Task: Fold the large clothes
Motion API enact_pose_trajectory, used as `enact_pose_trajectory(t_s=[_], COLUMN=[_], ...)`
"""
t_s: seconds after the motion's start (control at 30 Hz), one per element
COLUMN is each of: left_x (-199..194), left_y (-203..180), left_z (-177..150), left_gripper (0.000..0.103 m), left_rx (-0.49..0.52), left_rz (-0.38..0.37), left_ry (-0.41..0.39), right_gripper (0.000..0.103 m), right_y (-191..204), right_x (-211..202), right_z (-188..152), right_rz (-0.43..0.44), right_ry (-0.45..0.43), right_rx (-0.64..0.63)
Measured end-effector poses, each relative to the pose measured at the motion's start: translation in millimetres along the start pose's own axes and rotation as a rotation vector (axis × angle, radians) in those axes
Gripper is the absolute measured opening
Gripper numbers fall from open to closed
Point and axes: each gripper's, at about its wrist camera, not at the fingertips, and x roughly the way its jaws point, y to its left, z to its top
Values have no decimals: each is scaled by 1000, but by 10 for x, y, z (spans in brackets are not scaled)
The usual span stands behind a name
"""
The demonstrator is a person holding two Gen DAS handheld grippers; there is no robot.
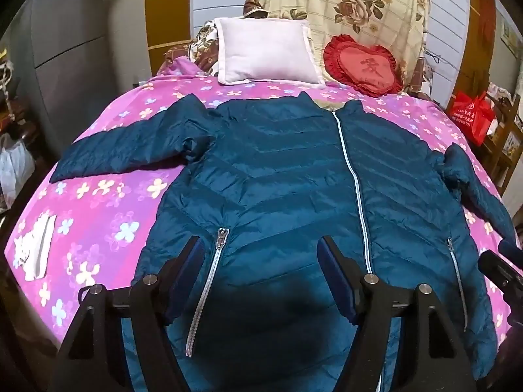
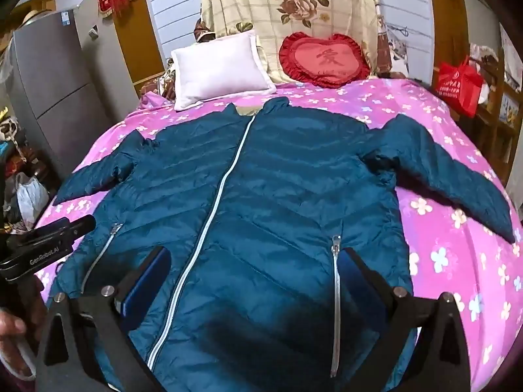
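Pink flowered bed fills my view, with the teal puffer jacket spread flat, zipped, sleeves out. It looks light, soft and slippery, so I'd pinch a sleeve cuff or hem. Left gripper and right gripper hover with fingers open, empty.

A dark teal quilted puffer jacket lies spread flat, front side up, on a bed with a pink flowered cover, its stand-up collar toward the pillows and its hem toward the cameras. The silver front zipper is closed from hem to collar, and a short slanted pocket zipper sits on each side of it low on the body. Both sleeves stretch outward and slightly downward over the cover, unfolded, the quilted fabric lightly creased.
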Motion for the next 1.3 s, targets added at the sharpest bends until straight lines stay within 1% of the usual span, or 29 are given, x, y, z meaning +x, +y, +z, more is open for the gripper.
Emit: enact_pose_trajectory(t_s=[0.2,0.23,0.33,0.37,0.4,0.47,0.53,0.6,0.63,0.7,0.73,0.77,0.83,1.07,1.17,1.3], left_x=[24,24,26,28,32,49,81,99,110,122,127,131,140,164,203,228], left_y=[-36,-42,-57,-62,-70,-83,-37,-34,-38,-41,-45,-49,-85,-94,-99,-118], left_z=[-31,-37,-59,-67,-76,-91,-19,-16,-12,-11,-10,-8,-3,-4,21,35], left_gripper=[43,43,43,43,43,43,43,43,43,43,43,43,43,43,43,43], left_rx=[0,0,-2,-1,0,2,2,-2,-4,-7,-6,-5,0,-7,-6,-1], left_rz=[-7,-6,4,7,9,11,-2,-12,-15,-21,-22,-20,-21,-22,-18,-14], left_ry=[-7,-11,-17,-19,-20,-15,-1,2,3,3,2,0,-6,-9,-5,-5], right_gripper=[103,103,103,103,103,103,103,103,103,103,103,103,103,103,103,103], right_y=[-53,2,47,-39,-40,-20,-9,5,28,21,21,14,12,-1,8,19], right_x=[211,155,204,252,263,290,330,363,319,336,348,363,388,484,502,542], right_z=[37,21,24,9,6,1,-12,-28,8,9,7,10,9,77,85,112], right_rz=[-29,-29,-33,-28,-29,-37,-39,-48,-60,-61,-61,-60,-76,-62,-71,-61], right_ry=[16,16,13,0,-3,0,6,9,50,51,76,79,86,51,55,64], right_rx=[-5,1,14,21,26,28,28,25,25,32,41,44,34,42,30,35])
